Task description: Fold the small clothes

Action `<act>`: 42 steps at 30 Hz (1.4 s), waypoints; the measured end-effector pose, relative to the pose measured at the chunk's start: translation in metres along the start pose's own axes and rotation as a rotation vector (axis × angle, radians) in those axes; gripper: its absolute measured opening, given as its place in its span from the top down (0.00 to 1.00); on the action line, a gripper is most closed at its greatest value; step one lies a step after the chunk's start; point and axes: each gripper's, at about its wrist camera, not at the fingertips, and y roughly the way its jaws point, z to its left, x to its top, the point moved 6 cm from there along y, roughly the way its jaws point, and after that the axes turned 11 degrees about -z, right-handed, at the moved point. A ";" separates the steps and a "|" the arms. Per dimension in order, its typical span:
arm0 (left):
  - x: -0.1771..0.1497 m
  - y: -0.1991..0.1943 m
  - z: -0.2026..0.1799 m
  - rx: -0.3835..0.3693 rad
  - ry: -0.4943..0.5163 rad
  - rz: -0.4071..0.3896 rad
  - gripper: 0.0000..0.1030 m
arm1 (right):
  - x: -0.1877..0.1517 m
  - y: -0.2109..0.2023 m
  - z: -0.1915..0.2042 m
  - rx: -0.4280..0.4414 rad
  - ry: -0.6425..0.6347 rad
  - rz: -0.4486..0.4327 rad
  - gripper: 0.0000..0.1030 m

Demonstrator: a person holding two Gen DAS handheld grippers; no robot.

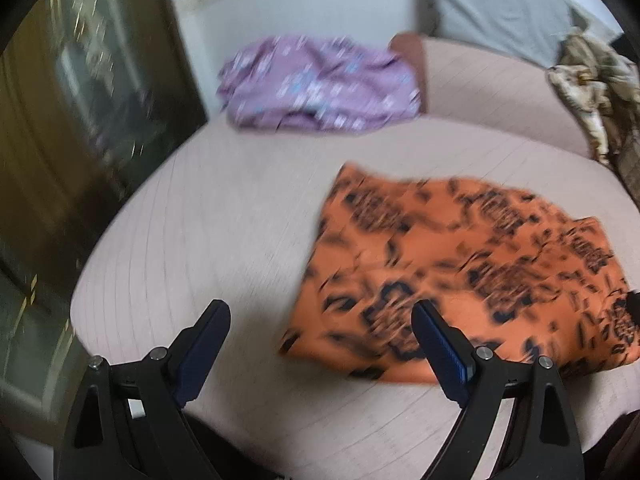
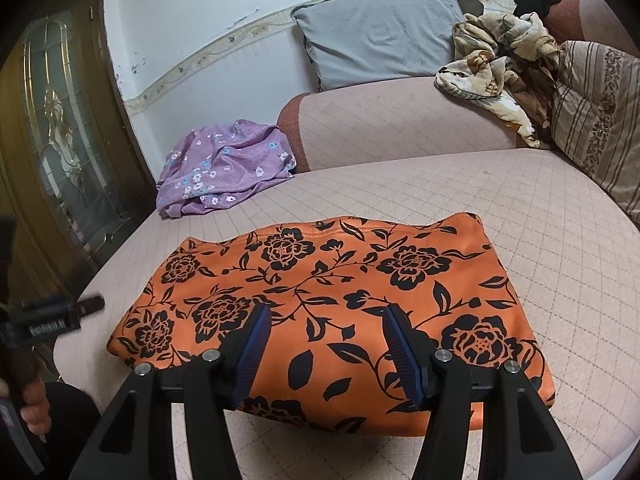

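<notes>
My right tool (image 2: 324, 316) is spread wide, nothing between its blue pads, hovering low over the near edge of the orange flowered garment (image 2: 332, 304). That garment lies folded into a flat rectangle on the pale quilted sofa seat (image 2: 520, 208), dead ahead at twelve o'clock, black roses and leaves facing up. Over at nine o'clock in the right wrist view I catch my left tool (image 2: 60, 312), blurred, off the garment's left end and above the seat edge. From the left wrist view, that left tool (image 1: 320, 312) is open too, empty, with the orange garment (image 1: 460, 272) at one to two o'clock; its right finger overlaps the cloth's near corner in the picture, though whether it touches I can't tell, the frame is smeared. Farther back at eleven o'clock, a crumpled purple flowered garment (image 2: 224, 168) sits by the sofa arm. Beyond, a grey cushion (image 2: 380, 36) leans on the wall, and at two o'clock a beige patterned blanket (image 2: 492, 68) lies bunched.
</notes>
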 end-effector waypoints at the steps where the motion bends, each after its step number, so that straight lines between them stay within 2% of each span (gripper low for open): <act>1: -0.006 0.004 0.004 0.001 -0.015 0.023 0.11 | 0.000 0.000 -0.001 0.003 0.008 0.003 0.41; 4: -0.030 0.014 0.016 -0.013 -0.074 0.107 0.11 | 0.000 0.003 -0.003 0.007 0.034 0.019 0.41; 8: -0.051 0.013 0.017 -0.053 -0.129 0.154 0.11 | -0.006 0.012 -0.009 -0.010 0.069 0.066 0.41; 9: -0.054 0.013 0.015 -0.076 -0.144 0.160 0.15 | -0.009 0.016 -0.011 -0.005 0.083 0.092 0.41; 10: -0.056 0.013 0.014 -0.090 -0.151 0.166 0.24 | -0.015 0.022 -0.013 0.001 0.100 0.134 0.41; 11: -0.058 0.014 0.012 -0.107 -0.158 0.173 0.30 | -0.029 0.035 -0.016 -0.007 0.113 0.224 0.41; 12: -0.059 0.015 0.009 -0.126 -0.167 0.181 0.41 | -0.042 0.045 -0.020 -0.031 0.118 0.305 0.40; 13: -0.059 0.017 0.008 -0.140 -0.172 0.188 0.45 | -0.056 0.053 -0.023 -0.051 0.112 0.360 0.40; 15: -0.058 0.018 0.006 -0.148 -0.178 0.194 0.45 | -0.049 0.048 -0.017 -0.053 0.068 0.320 0.40; 17: -0.055 0.017 0.004 -0.156 -0.187 0.182 0.45 | -0.040 0.039 -0.012 -0.019 0.082 0.261 0.40; 18: -0.053 0.017 0.004 -0.159 -0.187 0.173 0.42 | -0.035 0.034 -0.012 -0.010 0.095 0.230 0.40; 21: -0.048 0.018 0.004 -0.153 -0.191 0.162 0.24 | -0.018 0.021 -0.011 0.011 0.111 0.132 0.40; 27: -0.039 0.032 -0.002 -0.171 -0.213 0.161 0.23 | -0.012 0.017 -0.012 0.010 0.138 0.104 0.40; 31: -0.038 0.046 -0.010 -0.184 -0.223 0.163 0.26 | -0.009 0.013 -0.011 0.013 0.126 0.081 0.40; 32: -0.037 0.049 -0.010 -0.187 -0.233 0.159 0.31 | -0.009 0.012 -0.012 0.011 0.122 0.077 0.40; 34: -0.037 0.051 -0.012 -0.191 -0.232 0.149 0.56 | -0.008 0.012 -0.012 0.007 0.114 0.074 0.40; 36: -0.036 0.051 -0.015 -0.180 -0.202 0.128 0.62 | -0.009 0.013 -0.012 0.004 0.113 0.080 0.40; 40: -0.037 0.050 -0.012 -0.201 -0.202 0.096 0.62 | -0.009 0.014 -0.012 -0.001 0.118 0.076 0.40; 41: -0.038 0.052 -0.011 -0.210 -0.206 0.096 0.58 | -0.008 0.014 -0.012 -0.002 0.119 0.075 0.40; 42: -0.038 0.053 -0.012 -0.230 -0.217 0.098 0.46 | -0.008 0.014 -0.012 -0.003 0.120 0.074 0.40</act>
